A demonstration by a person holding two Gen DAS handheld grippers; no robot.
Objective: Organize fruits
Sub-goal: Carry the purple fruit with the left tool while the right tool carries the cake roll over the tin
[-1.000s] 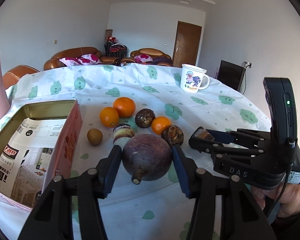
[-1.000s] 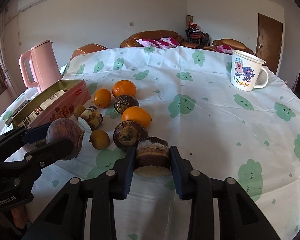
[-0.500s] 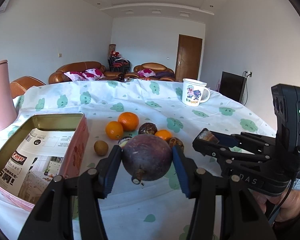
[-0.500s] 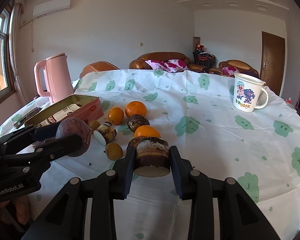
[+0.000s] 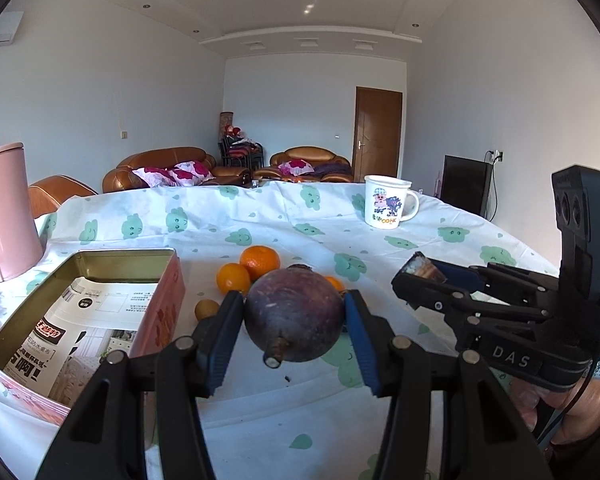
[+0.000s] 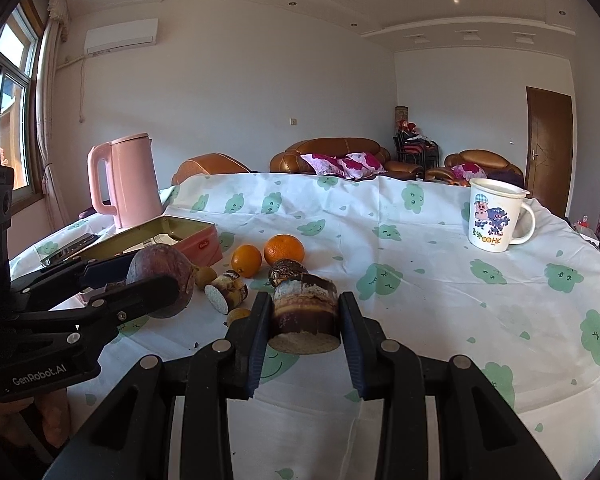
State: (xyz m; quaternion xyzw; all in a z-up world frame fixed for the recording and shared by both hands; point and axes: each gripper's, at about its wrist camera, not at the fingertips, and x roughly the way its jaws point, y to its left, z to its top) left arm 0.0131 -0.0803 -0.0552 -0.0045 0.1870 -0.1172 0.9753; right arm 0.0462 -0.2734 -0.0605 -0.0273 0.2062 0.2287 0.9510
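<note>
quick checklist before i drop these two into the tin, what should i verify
1. Left gripper grip on the round purple fruit: ok, jaws shut on both sides.
2. Right gripper grip on the cut brown chunk: ok, squeezed between both jaws.
3. Tin open: ok, no lid on it.
4. Room inside the tin: ok, only printed paper lies there.
5. Path to the tin: ok for the left; the right must cross the loose oranges.
6. Pink kettle beside the tin: cannot tell the clearance.
</note>
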